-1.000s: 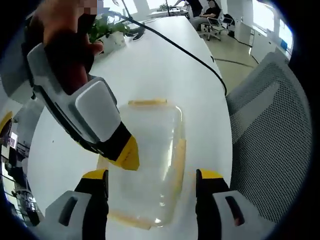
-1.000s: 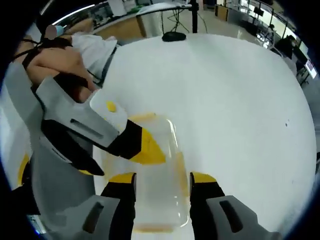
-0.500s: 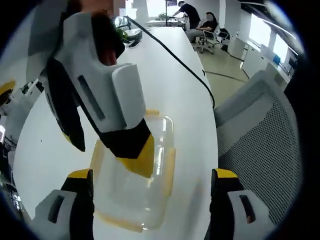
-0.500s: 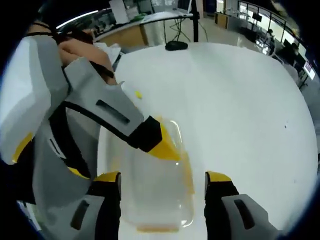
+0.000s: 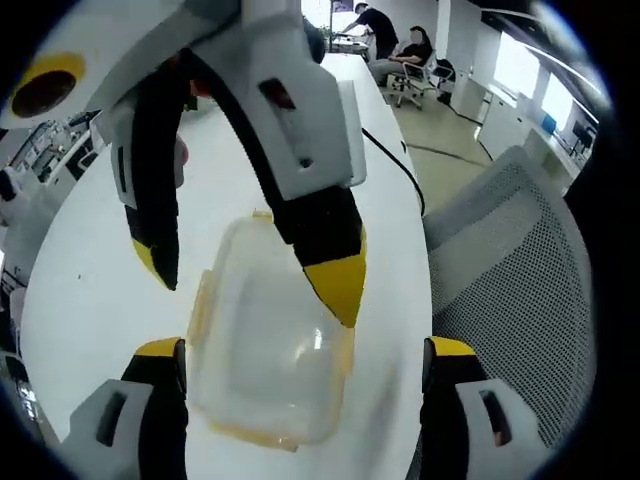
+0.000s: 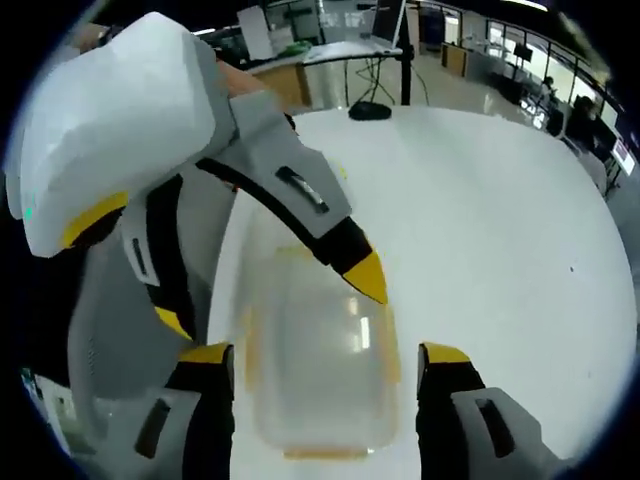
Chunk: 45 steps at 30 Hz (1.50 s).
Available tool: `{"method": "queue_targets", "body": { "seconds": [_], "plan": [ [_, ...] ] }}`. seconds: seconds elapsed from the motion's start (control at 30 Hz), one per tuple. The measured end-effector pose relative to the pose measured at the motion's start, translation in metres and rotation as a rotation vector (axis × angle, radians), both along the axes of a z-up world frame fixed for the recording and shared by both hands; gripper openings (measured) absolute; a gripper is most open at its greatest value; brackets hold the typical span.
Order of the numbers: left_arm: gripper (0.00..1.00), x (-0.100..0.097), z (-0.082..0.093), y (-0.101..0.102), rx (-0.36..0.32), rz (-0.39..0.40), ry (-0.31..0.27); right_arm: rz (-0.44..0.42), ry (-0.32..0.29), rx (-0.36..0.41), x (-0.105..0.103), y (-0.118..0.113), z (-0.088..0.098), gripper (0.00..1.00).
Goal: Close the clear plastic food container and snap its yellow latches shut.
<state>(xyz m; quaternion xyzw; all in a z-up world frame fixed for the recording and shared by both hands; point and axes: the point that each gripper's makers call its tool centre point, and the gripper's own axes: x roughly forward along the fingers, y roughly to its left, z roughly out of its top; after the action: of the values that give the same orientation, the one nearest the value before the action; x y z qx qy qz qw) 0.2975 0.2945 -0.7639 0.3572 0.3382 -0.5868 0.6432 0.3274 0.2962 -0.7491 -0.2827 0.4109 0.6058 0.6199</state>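
**A:** Where is the clear plastic food container relative to your tools?

**B:** It sits on the white table, straight ahead of your left gripper and between the lines of its two jaws, which stand wide apart with nothing in them. In the right gripper view the same container lies just ahead of your right gripper, whose jaws are also spread wide and hold nothing. From the left gripper view, your right gripper hangs over the container with one yellow tip just above the lid's far edge; I can't tell whether it touches.

**A:** How will it handle?

**B:** I'd judge it light, thin-walled and a bit springy, and it looks empty. On that smooth tabletop it will likely skate if you push sideways, so press downward. The lid seems to lie on the box already.

**A:** Where do you take hold?

**B:** Go for the yellow latches along the rim, not the clear middle, which would flex. Steady one side with one tool while the other folds a latch down until it clicks.
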Motion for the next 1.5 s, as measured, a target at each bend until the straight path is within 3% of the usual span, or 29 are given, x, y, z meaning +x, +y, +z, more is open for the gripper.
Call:
{"method": "queue_targets", "body": {
  "seconds": [0.43,0.77,1.5],
  "plan": [
    [0.99,0.006,-0.003,0.014,0.034,-0.033,0.041,0.048,-0.001,-0.02,-0.012,-0.017,-0.005,0.83],
    [0.99,0.014,-0.007,0.023,0.048,-0.046,0.048,0.085,-0.048,-0.062,-0.013,-0.027,-0.012,0.9],
    [0.99,0.013,-0.022,0.032,0.099,-0.061,0.065,0.099,-0.08,-0.119,-0.019,-0.03,-0.026,0.81]
  ]
}}
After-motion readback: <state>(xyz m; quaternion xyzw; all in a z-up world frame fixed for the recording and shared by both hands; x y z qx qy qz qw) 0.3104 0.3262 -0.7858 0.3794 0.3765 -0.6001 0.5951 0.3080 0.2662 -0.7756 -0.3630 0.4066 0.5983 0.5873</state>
